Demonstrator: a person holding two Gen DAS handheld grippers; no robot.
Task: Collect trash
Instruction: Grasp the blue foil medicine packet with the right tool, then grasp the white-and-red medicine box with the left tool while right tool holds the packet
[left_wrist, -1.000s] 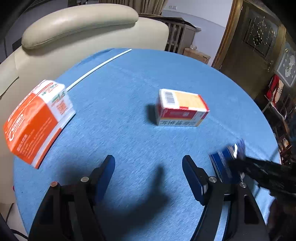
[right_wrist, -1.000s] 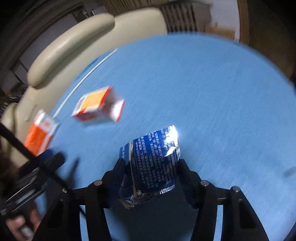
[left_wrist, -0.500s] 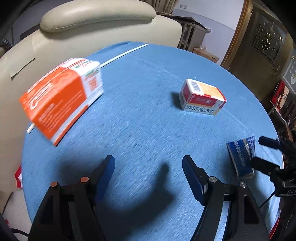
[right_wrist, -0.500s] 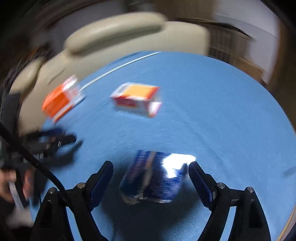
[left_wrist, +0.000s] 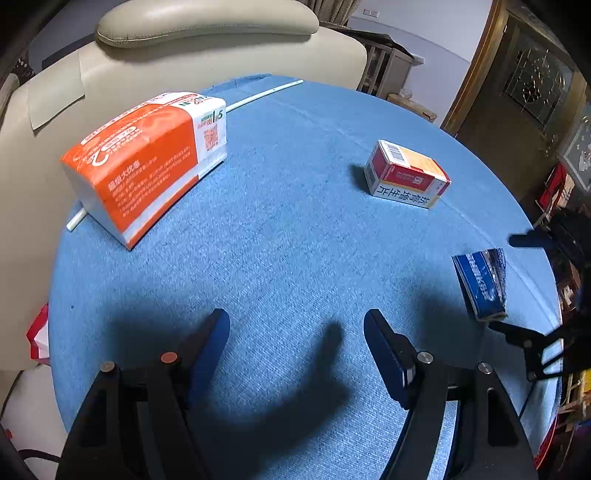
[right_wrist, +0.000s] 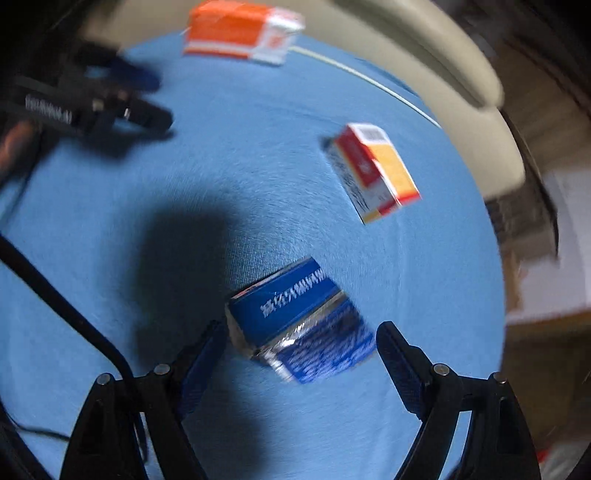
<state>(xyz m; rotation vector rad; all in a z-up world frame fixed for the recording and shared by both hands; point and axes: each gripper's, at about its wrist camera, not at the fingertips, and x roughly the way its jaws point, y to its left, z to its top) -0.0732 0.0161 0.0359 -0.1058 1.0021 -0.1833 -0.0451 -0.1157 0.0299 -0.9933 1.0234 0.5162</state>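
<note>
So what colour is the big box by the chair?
Orange and white box, clearest in the left wrist view.

Table covering (left_wrist: 295, 240): blue woven cloth, matt, fine ribbed texture. Orange-and-white package (left_wrist: 147, 158), upper left of the left wrist view: soft printed paper or film, slight sheen, creased. Red-and-yellow box (left_wrist: 406, 175), upper right: smooth printed cardboard, semi-gloss. Blue packet (right_wrist: 299, 325), lower centre of the right wrist view: crumpled foil, glossy, silver edges reflecting light. Left gripper (left_wrist: 295, 347) and right gripper (right_wrist: 301, 354): matt black plastic frames, blue textured pads, small metal screws. Armchair (left_wrist: 207, 33), top: cream leather-like upholstery, smooth, soft gloss.
</note>
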